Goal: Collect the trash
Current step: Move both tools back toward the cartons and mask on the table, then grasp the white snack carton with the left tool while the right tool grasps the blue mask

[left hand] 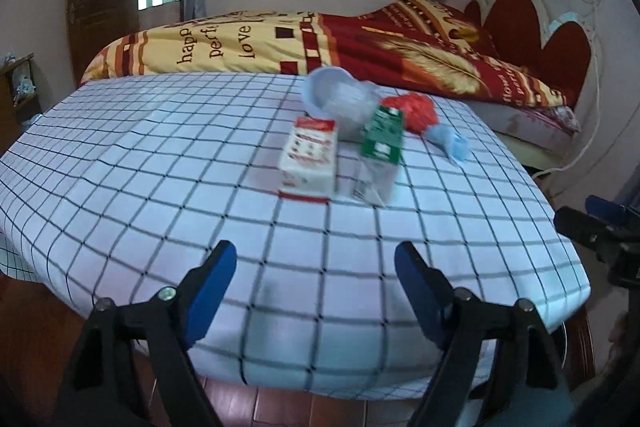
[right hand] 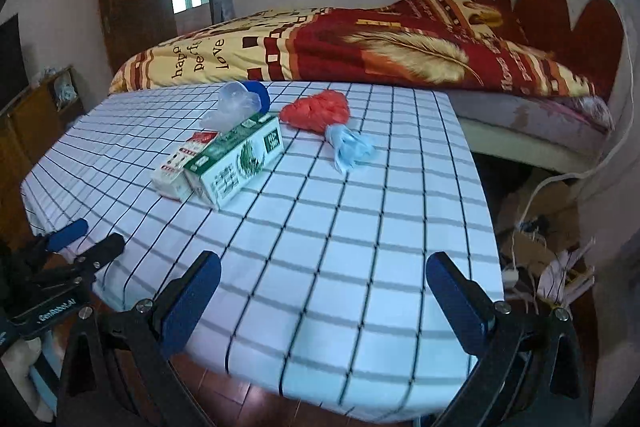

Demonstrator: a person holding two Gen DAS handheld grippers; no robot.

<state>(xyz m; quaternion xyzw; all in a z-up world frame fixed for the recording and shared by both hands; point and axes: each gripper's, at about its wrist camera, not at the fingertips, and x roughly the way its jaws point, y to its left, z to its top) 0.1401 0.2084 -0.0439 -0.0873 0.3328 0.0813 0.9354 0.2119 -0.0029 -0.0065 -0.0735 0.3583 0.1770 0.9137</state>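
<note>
We see a table (right hand: pixel 320 227) covered with a white cloth checked in dark lines, and all the trash sits in one cluster toward its far edge, nearer the far right corner than the left.

Going left to right in the right wrist view: the red-and-white carton (right hand: pixel 176 173) lies flat on the cloth, its long axis running from the near left toward the far right, with one short end facing the near edge. Touching its right side lies the green-and-white carton (right hand: pixel 236 163), parallel to it, long axis on the same diagonal, its printed long face turned toward the right gripper's camera. Behind both, closer to the far edge, a clear plastic cup (right hand: pixel 234 105) lies on its side next to a blue lid (right hand: pixel 259 95); we cannot tell whether cup and lid are joined. Right of the cartons and apart from them sits a crumpled red plastic bag (right hand: pixel 316 111), and a crumpled pale blue plastic piece (right hand: pixel 352 147) extends from it toward the near right.

In the left wrist view the left gripper (left hand: pixel 316 259) hangs over the near edge of the table, its blue-padded fingers (left hand: pixel 212 283) apart with only cloth between them. The right gripper (right hand: pixel 324 277) hangs over the near edge too, close to the near right corner, its fingers spread wide and holding nothing. Both point across the table toward the cluster, well short of it.

Beyond the far edge stands a bed (right hand: pixel 360 47) with a red and yellow quilt.
</note>
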